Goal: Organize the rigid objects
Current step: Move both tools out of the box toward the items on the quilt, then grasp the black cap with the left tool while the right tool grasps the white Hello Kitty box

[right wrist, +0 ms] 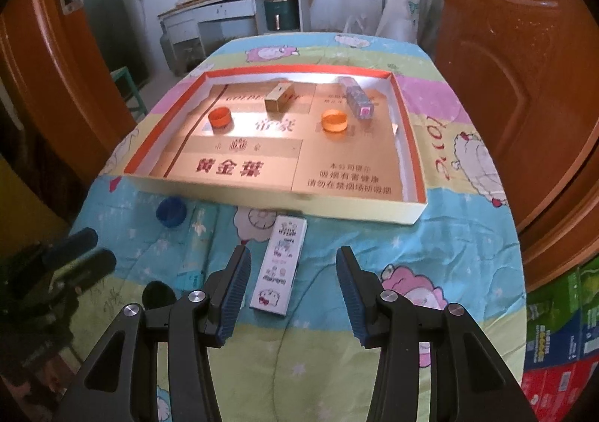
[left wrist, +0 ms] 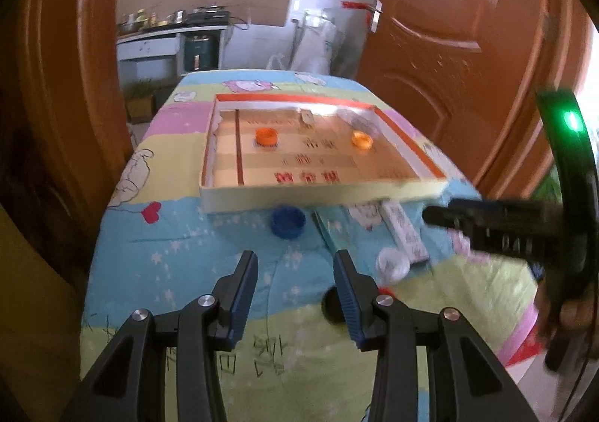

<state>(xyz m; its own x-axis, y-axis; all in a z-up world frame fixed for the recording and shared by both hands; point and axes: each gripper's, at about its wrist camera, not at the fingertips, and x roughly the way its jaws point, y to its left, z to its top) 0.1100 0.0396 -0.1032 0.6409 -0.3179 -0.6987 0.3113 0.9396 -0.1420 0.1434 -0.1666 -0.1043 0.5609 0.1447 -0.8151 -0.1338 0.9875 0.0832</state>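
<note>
a: nearest the lens, lower centre of the right wrist view, the right gripper (right wrist: 292, 294) stands partly open with nothing gripped; a white printed rectangular carton (right wrist: 279, 266) lies on the quilt between its jaws, untouched.

b: and the left gripper (left wrist: 295, 294)?

a: lower centre of its own view, about half open, empty, over the pastel cartoon quilt (left wrist: 179, 246). a black round cap (left wrist: 331, 304) peeks out beside its right finger.

b: further up?

a: a blue plastic bottle cap (left wrist: 287, 221) sits just below the shallow cardboard tray with an orange rim (right wrist: 411, 145). inside the tray: a dark orange cap (right wrist: 220, 117) left, a paler orange cap (right wrist: 335, 121) right, a small tan box (right wrist: 279, 97) and a clear patterned box (right wrist: 358, 102) toward the far wall.
</note>
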